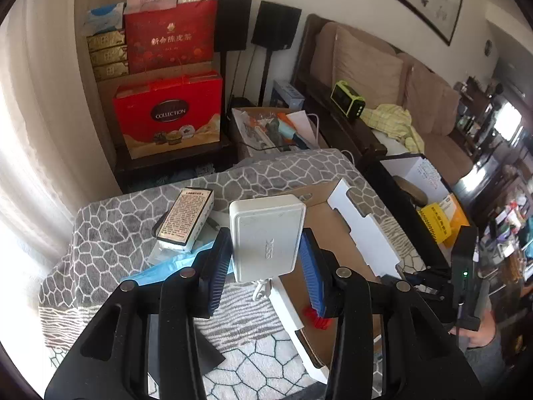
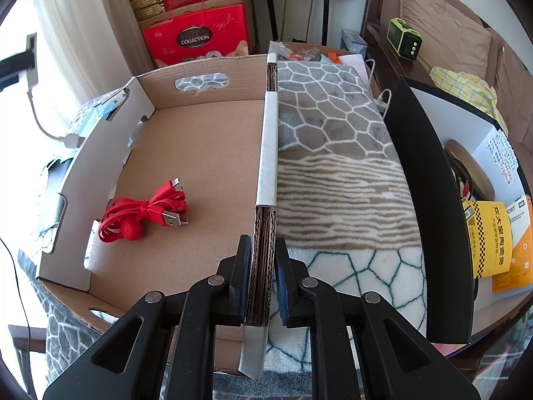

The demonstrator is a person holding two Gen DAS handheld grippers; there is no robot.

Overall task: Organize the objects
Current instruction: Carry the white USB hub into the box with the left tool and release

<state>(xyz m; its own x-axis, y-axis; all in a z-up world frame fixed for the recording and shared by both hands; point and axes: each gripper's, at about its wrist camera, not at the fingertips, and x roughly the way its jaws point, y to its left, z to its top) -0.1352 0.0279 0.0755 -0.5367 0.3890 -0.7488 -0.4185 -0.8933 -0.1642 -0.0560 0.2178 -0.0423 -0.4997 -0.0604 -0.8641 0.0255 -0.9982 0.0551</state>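
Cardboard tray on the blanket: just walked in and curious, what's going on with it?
A person is tidying loose items into the cardboard tray. The right gripper is shut on the tray's side wall, steadying it. The left gripper holds a white adapter above the blanket. A red cable bundle already lies inside.

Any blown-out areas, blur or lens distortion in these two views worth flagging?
Left wrist view: daylight through the white curtain blows out the left edge; the white plastic adapter box in the left claw stays sharp. Right wrist view: the same curtain glares at upper left; fisheye bends the brown cardboard tray and its wall; the red cable bundle is crisp.
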